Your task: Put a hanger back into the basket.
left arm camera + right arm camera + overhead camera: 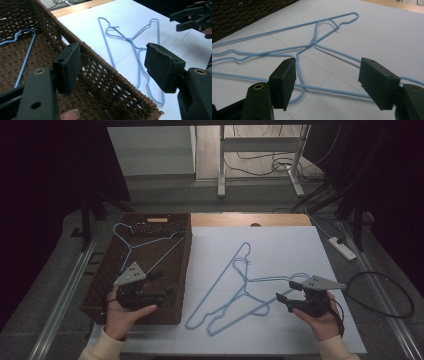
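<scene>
Approaching two tangled, light, springy blue wire hangers [240,290], the right gripper [286,295], jaws spread and empty, is best aiming at a straight bar.

Brown basket [172,270] at left, one blue hanger [145,242] inside, left gripper [162,285] above it; two crossed blue hangers [240,290] on white sheet [300,250] at centre; right gripper [286,292] lower right, jaws apart

I've got two blue wire hangers [240,290] lying flat and tangled, overlapping on the white sheet [280,250], and a third hanger [145,242] in the basket [100,290] at 9 o'clock.
</scene>
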A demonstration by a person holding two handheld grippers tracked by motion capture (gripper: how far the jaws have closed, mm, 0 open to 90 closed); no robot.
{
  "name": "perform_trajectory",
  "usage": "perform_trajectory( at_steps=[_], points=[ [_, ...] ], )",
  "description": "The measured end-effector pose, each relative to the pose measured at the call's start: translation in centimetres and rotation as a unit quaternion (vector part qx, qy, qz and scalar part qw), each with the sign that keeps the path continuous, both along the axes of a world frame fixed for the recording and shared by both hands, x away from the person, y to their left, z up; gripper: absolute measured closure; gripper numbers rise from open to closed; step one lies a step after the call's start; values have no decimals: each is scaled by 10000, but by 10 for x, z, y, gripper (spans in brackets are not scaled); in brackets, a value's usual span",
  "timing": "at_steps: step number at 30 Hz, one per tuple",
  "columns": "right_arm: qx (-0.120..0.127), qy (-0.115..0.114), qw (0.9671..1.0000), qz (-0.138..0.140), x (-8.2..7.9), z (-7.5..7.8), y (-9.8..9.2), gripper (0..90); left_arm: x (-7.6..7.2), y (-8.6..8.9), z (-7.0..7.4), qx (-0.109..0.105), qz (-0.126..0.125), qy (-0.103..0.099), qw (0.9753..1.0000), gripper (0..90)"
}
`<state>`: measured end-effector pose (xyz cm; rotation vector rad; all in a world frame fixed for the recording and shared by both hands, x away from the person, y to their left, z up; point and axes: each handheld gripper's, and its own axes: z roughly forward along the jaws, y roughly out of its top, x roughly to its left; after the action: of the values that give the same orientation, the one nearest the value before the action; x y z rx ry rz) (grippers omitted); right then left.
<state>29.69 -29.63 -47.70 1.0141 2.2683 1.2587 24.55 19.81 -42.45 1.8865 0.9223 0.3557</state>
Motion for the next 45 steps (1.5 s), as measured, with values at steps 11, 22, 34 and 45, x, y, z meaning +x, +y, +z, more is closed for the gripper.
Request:
perform_trajectory(
  at_steps=[11,22,34,45],
  points=[
    [-43,43,10000,4,1,-2,-1,309,0,1,-2,-17,-77,25,10000,296],
    [-20,35,10000,-3,3,-2,-2,310,-1,-2,-4,3,-83,8,10000,296],
    [-51,45,10000,-13,3,-2,-1,312,-2,-3,-6,45,-131,19,9999,295],
    [-194,100,9998,-45,11,2,10,319,-2,-9,-8,92,-211,71,9997,296]
  ],
)
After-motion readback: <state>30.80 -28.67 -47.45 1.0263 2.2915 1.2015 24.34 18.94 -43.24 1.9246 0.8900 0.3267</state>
